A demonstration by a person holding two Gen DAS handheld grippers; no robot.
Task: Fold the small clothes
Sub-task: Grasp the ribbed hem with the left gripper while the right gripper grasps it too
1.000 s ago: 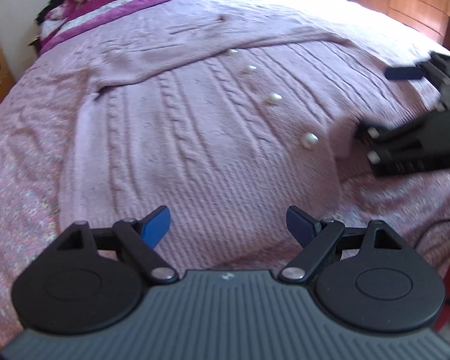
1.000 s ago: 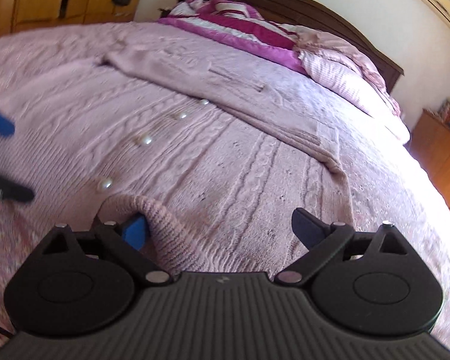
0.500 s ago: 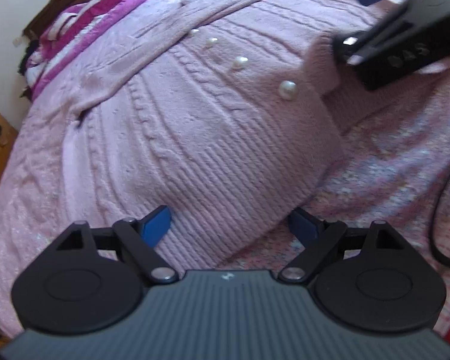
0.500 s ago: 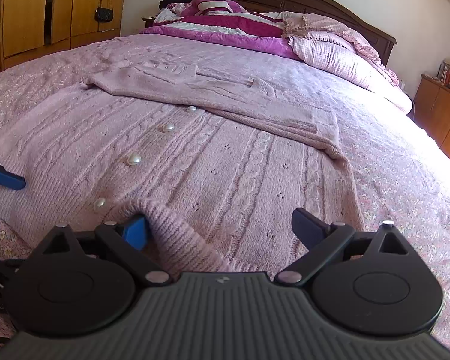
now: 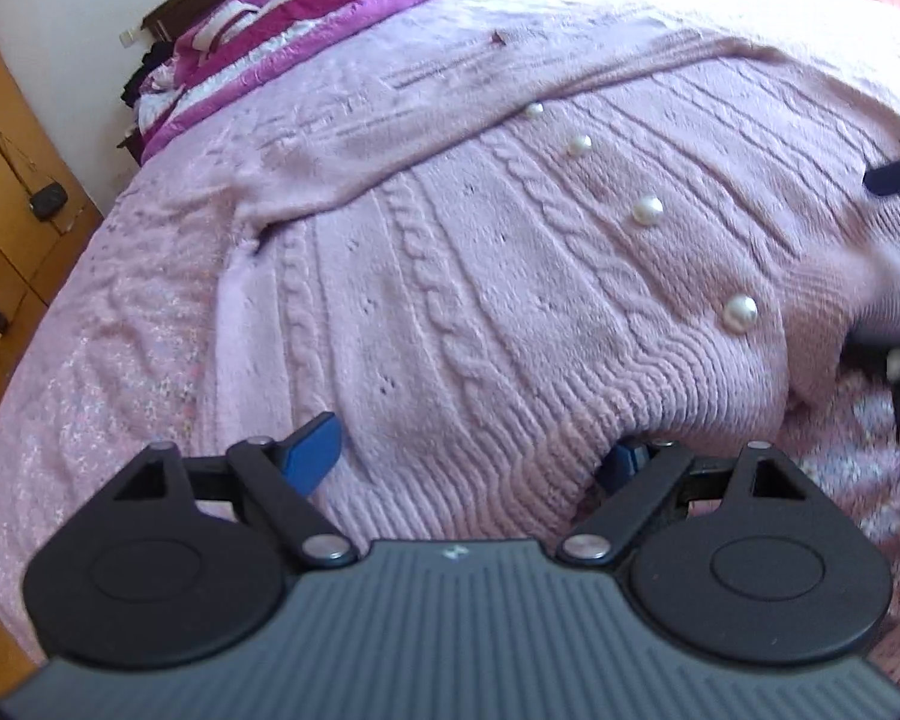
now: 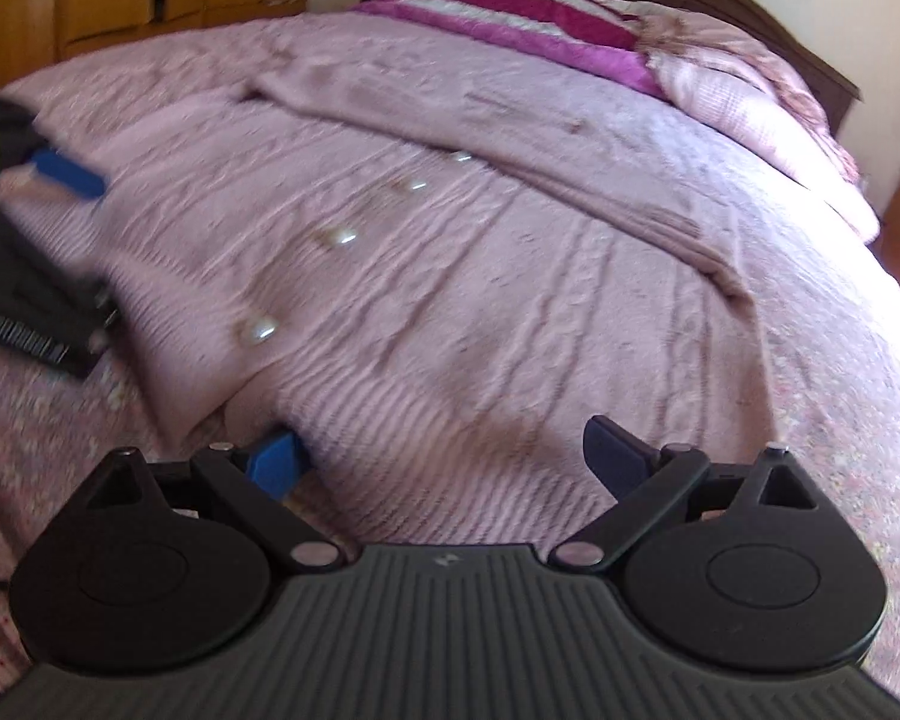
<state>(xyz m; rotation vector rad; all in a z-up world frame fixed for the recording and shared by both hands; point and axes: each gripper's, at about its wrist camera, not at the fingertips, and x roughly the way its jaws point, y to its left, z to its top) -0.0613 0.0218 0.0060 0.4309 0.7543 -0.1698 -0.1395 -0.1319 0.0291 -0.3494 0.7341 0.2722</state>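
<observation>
Both grippers [image 5: 471, 450] [image 6: 444, 456] wide, straddling cardigan [image 5: 510, 276] hem, bottom of frame. Nothing pinched yet; looks staged to lift hem for fold

Bright daylight, strong fisheye bend at the edges
Right wrist view smeared by motion blur – pearl buttons [image 6: 259, 329] streak; left view mostly sharp.

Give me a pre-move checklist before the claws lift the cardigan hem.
1. Left claw open: ok, jaws wide.
2. Hem between the left claw's fingers: ok, one finger sits under it.
3. Right claw open around the hem: ok, one finger tucked under.
4. Grip on the hem: not ok, neither claw has shut yet.
5. Sleeve folded across the cardigan: ok.
6. Pearl buttons fastened: cannot tell.
</observation>
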